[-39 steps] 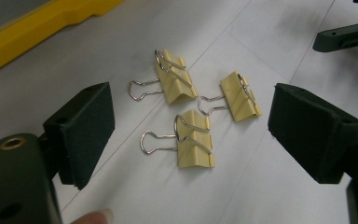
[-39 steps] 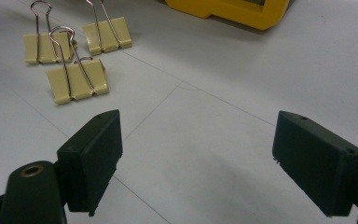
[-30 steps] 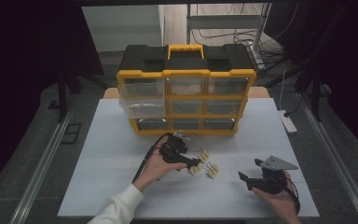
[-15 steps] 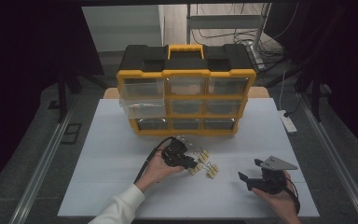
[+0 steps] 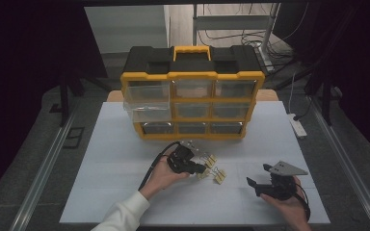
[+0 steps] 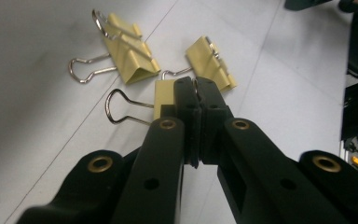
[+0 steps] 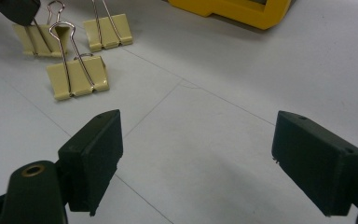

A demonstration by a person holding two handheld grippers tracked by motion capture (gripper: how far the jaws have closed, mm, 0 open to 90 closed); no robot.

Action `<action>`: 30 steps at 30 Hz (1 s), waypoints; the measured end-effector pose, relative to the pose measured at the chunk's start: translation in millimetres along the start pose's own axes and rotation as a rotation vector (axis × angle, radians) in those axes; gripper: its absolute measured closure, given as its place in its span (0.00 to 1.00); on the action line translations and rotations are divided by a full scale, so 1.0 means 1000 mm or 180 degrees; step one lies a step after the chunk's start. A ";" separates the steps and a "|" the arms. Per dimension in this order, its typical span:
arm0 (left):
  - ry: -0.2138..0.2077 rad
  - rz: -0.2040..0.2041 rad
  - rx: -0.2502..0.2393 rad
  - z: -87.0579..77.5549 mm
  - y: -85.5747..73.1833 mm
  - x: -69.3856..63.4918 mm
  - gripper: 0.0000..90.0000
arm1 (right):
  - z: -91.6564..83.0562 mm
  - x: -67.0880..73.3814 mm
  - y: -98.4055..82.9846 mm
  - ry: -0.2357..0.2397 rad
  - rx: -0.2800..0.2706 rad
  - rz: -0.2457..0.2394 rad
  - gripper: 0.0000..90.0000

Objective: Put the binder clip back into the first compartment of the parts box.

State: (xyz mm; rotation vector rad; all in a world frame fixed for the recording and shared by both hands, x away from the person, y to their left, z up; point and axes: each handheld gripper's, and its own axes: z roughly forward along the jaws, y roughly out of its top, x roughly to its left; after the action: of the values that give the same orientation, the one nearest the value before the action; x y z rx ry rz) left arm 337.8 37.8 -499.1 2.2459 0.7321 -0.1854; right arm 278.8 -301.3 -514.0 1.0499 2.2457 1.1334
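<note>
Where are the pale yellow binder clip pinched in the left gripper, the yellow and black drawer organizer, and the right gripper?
pale yellow binder clip (image 6: 163, 95), left gripper view, its yellow body.
yellow and black drawer organizer (image 5: 191, 75), high view, its yellow front rim.
right gripper (image 7: 196, 163), right gripper view, midway between its jaws.

binder clips (image 6: 129, 56): matt cream bodies, glossy wire handles | left gripper (image 6: 196, 88): matt black plastic, brass-look inserts | table (image 5: 115, 159): smooth matt white | organiser (image 5: 192, 91): yellow-black plastic, clear drawers

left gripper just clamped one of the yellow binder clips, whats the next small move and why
Probably a short straight lift. The left gripper has just closed on the nearest binder clip, apparently on its wire handle, with two other clips close beside it. Rising first should clear them before heading for the open drawer of the organizer.
</note>
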 end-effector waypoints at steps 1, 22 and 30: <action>-0.0004 0.0003 -0.0024 -0.002 0.000 -0.001 0.98 | 0.000 0.000 0.000 -0.0001 0.0003 -0.0003 0.19; 0.0003 0.0069 -0.0847 -0.064 0.001 -0.012 0.98 | -0.001 0.000 0.000 -0.0032 -0.0004 -0.0002 0.19; 0.0018 0.0125 -0.1078 -0.085 0.002 -0.020 0.98 | -0.001 0.000 0.000 -0.0037 0.0000 -0.0008 0.19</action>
State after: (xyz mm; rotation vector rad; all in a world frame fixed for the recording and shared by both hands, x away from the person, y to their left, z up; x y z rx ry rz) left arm 314.9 87.5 -430.6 1.9366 0.6670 -0.0322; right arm 278.5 -301.9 -513.1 1.0509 2.2374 1.1233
